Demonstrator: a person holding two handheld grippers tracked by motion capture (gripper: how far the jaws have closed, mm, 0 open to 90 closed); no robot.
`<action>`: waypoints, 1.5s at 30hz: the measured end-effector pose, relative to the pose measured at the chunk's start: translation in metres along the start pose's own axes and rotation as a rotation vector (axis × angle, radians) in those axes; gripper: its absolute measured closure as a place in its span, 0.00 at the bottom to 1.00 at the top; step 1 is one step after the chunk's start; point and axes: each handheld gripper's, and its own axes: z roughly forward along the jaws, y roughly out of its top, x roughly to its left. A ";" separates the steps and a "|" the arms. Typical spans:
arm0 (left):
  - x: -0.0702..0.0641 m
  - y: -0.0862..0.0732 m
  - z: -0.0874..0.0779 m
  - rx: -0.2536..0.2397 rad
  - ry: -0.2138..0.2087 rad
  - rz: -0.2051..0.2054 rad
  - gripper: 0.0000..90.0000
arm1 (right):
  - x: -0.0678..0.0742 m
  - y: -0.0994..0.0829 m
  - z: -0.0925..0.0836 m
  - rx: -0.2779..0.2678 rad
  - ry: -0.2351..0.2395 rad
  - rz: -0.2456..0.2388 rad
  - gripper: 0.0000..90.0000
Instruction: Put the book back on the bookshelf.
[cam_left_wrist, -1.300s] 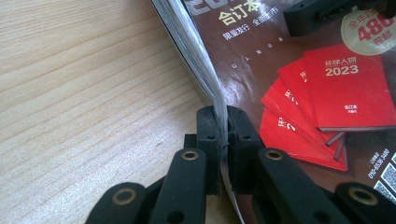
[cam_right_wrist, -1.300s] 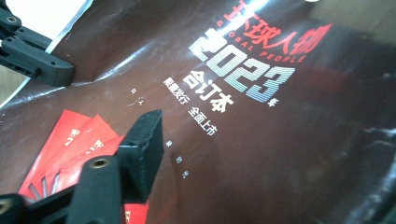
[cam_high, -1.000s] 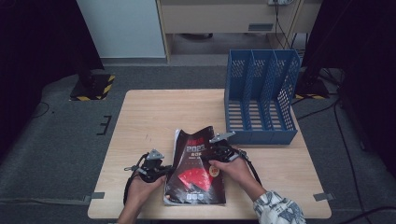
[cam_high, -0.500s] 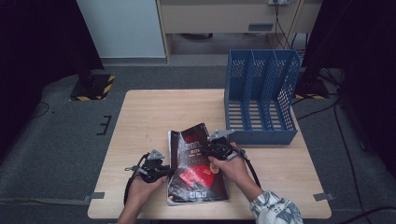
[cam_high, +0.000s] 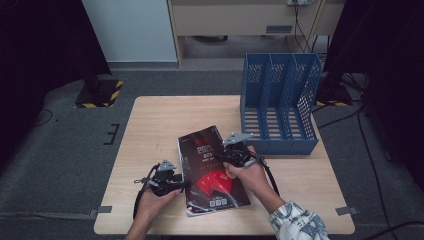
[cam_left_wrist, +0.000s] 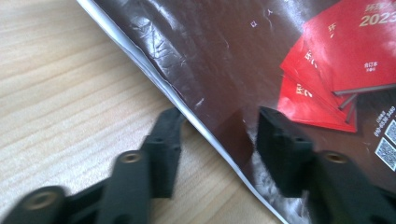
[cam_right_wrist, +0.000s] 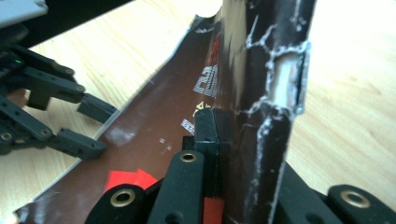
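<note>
- Letting go on the left: the left gripper has just been opening its fingers, which now straddle the edge of the glossy dark-brown magazine with red cover art without pressing it.
- The right gripper is clenched on the magazine's spine, tilting that side up off the pale wooden surface.
- Next, likely, comes lifting it upright toward the blue perforated plastic file rack, which calls for a firm hold.

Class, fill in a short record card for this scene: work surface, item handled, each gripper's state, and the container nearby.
Surface: light wooden table
Item: glossy dark-brown magazine with red cover art, right edge lifted off the table
Left gripper: jaws have just been opening, astride the magazine's left edge, pads not pressing
Right gripper: shut on the magazine's spine edge
Container: blue perforated plastic file rack, three slots, nothing visible inside
</note>
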 end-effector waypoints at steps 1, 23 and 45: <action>0.000 0.001 -0.001 -0.015 -0.006 -0.005 0.47 | 0.002 0.004 -0.003 -0.005 -0.002 -0.015 0.97; -0.001 0.003 0.013 -0.010 -0.129 0.016 0.29 | 0.010 0.039 -0.026 -0.128 0.035 -0.075 0.97; -0.007 0.019 0.012 -0.004 -0.205 0.035 0.84 | 0.011 0.051 -0.038 -0.195 0.036 -0.097 0.97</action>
